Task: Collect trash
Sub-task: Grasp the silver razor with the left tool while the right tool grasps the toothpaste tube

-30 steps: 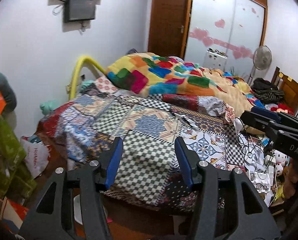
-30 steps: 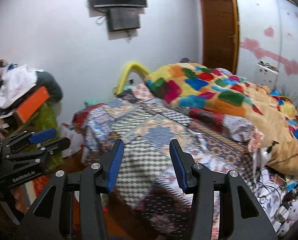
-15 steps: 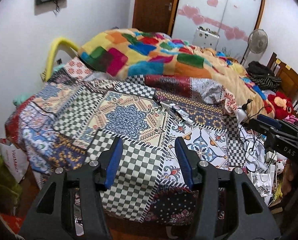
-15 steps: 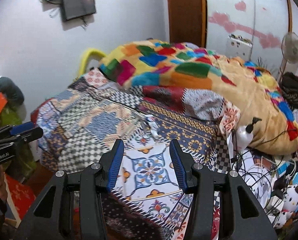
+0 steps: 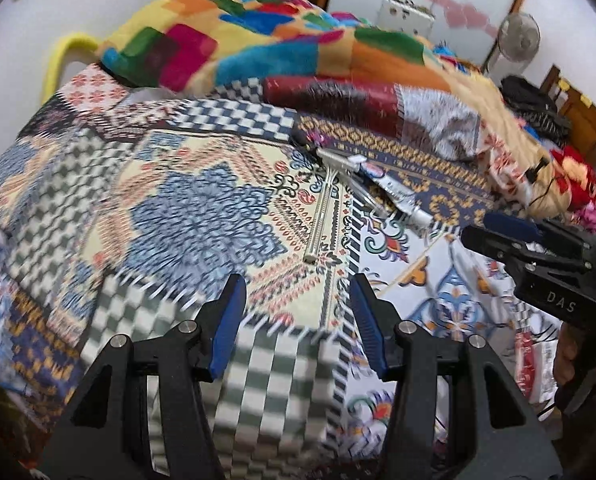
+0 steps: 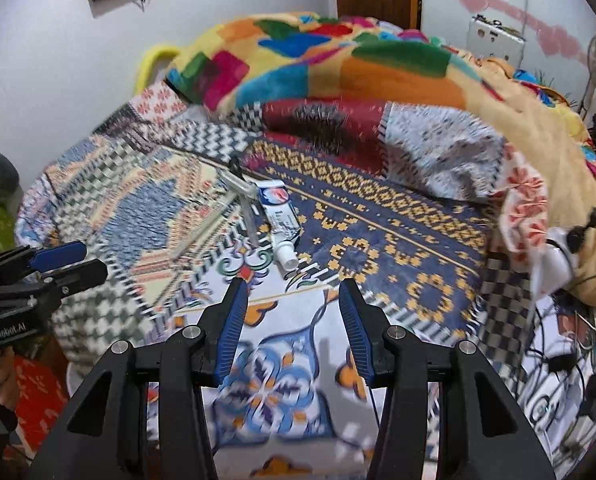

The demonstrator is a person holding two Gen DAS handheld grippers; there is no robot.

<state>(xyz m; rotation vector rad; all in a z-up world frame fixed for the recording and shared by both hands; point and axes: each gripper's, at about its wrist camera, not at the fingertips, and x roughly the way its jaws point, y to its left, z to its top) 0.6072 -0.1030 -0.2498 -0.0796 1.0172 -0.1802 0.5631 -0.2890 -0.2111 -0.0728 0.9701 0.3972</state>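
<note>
Patchwork bedspread (image 5: pixel 201 216) is covering the whole bed, checks and blue medallions, w/ a bright multicolour blanket (image 6: pixel 338 60) lying bunched along the far side. Yellow curved rail (image 5: pixel 59 60) is poking up by the wall, and cables and clutter are sitting at the bed's right edge. Left gripper (image 5: pixel 295 316) is hanging over the near part of the spread, jaws spread apart w/ nothing btwn them. Right gripper (image 6: pixel 289 320) is doing likewise, jaws apart and empty, pointing down at the spread. Trash is lying mid-bed, ahead of both grippers and apart from them: a squeezed toothpaste tube (image 6: pixel 279 212), cap end toward the camera, and beside it thin clear sticks (image 5: pixel 322 216), prob. straws or pens, can't tell which.
</note>
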